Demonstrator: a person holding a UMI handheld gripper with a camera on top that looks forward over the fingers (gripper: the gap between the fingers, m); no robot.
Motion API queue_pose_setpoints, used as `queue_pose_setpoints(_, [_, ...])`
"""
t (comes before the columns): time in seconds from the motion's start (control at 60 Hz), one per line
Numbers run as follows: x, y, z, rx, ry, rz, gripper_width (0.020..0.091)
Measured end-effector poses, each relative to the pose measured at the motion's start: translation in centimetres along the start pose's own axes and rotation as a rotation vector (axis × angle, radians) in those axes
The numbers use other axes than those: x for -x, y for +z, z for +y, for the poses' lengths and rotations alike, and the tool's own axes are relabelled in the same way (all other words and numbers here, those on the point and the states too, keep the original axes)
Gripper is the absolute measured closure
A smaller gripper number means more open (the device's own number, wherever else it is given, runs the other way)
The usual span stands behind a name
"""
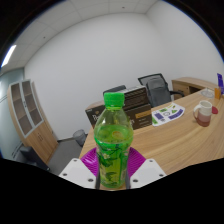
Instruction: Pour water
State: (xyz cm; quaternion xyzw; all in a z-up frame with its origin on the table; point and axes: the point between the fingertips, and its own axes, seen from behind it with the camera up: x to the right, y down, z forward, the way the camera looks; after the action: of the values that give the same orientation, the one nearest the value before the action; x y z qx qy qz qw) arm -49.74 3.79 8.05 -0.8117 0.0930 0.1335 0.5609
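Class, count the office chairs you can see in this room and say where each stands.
2. One black chair stands behind the curved wooden desk; a second chair shows just beyond the green bottle in the fingers. Others may be hidden.

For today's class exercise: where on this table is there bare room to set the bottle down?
The claw grips the green bottle. Bare tabletop lies between bottle and white cup. It is crowded behind the cup, towards the chairs.

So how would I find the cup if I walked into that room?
Look for the long curved wooden table in front of the black office chairs. Go towards its far end, well beyond the green bottle gripped in the tool. The cup stands there, pale and short, the only cup-shaped thing on the table.
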Motion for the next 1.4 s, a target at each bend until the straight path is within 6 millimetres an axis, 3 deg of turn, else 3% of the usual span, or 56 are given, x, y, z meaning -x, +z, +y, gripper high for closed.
queue_pose_setpoints(0.2, [-7.8, 0.2, -7.8, 0.013, 0.433, 0.005, 0.0768])
queue_pose_setpoints(0.317, [-12.8, 0.6, -10.9, 0.039, 0.729, 0.002, 0.0768])
queue_pose_setpoints(0.467, [-17.1, 1.1, -13.1, 0.071, 1.085, -0.035, 0.0770])
queue_pose_setpoints(0.717, [-21.5, 1.0, -15.8, 0.087, 1.540, -0.089, 0.0770])
queue_pose_setpoints(0.817, [-22.4, 1.5, -15.5, 0.118, 1.655, -0.104, 0.0769])
queue_pose_setpoints(1.033, [-23.4, 1.2, -14.7, 0.177, 1.673, -0.095, 0.0769])
queue_pose_setpoints(1.117, [-23.4, 1.3, -14.8, 0.178, 1.593, -0.074, 0.0769])
queue_pose_setpoints(1.167, [-23.5, 0.9, -15.7, 0.164, 1.468, -0.073, 0.0770])
queue_pose_setpoints(1.183, [-23.9, -0.4, -16.0, 0.157, 1.440, -0.079, 0.0769])
queue_pose_setpoints(1.2, [-23.2, 0.4, -15.9, 0.161, 1.364, -0.069, 0.0770])
queue_pose_setpoints(1.283, [-23.8, -0.8, -17.8, 0.148, 0.989, -0.052, 0.0766])
queue_pose_setpoints(1.4, [-27.1, -2.3, -21.7, 0.071, 0.513, 0.004, 0.0766])
